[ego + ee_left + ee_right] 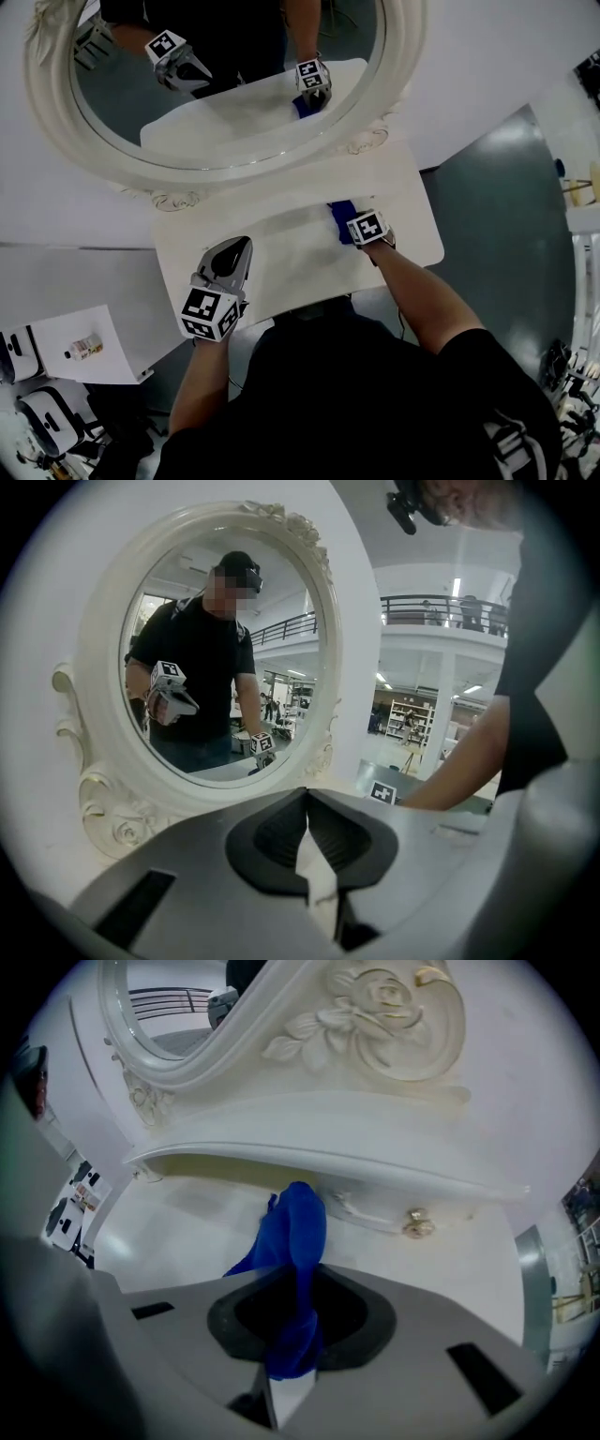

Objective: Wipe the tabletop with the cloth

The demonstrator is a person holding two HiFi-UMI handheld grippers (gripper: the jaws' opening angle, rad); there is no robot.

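Grippers: left gripper [236,251] held over near-left of tabletop [281,277], jaws closed with nothing between (likely parked clear of the wiping lane). Further right, blue cloth [338,218] bunched on the surface below the mirror frame [56,141]. Clamped in right gripper [354,228], angled down, presumably so 1 hand can press and drag it.

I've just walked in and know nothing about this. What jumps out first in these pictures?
The big oval mirror in its ornate white frame fills the top of the head view, reflecting the person and both claws. Below it, the right claw pinches a bright blue cloth down at the white tabletop, towards its right side. The left claw is shut on nothing, over the tabletop's near left.
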